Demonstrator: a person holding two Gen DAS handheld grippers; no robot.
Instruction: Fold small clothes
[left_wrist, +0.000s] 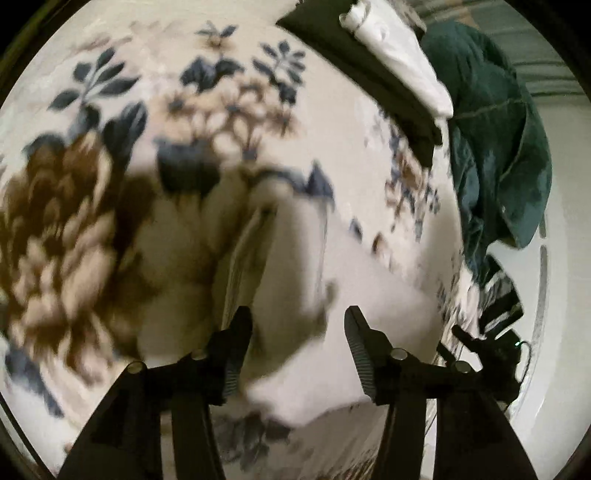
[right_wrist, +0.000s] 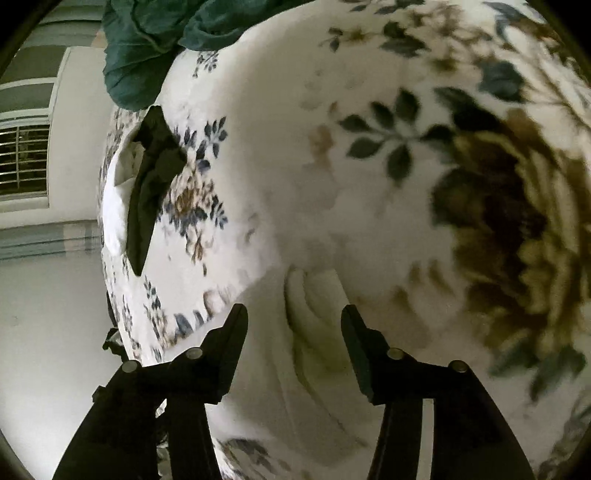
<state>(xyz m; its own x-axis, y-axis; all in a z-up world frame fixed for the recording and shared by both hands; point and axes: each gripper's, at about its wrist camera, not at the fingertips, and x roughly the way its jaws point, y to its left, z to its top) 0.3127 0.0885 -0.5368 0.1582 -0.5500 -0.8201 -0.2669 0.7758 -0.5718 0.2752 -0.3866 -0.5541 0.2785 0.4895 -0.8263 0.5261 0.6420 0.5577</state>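
Note:
A small white garment (left_wrist: 295, 295) lies on the floral bedspread (left_wrist: 221, 110), blurred by motion. My left gripper (left_wrist: 297, 321) is open just above it, one finger on each side of a fold. In the right wrist view the same white garment (right_wrist: 317, 332) shows creases between the fingers of my right gripper (right_wrist: 293, 319), which is open and close over it. Neither gripper holds cloth.
A folded dark garment (left_wrist: 369, 74) with a folded white one (left_wrist: 399, 55) on it lies at the bed's far edge, also in the right wrist view (right_wrist: 151, 177). A crumpled teal garment (left_wrist: 498, 140) lies beside them. A window with blinds (right_wrist: 26, 158) is in the wall.

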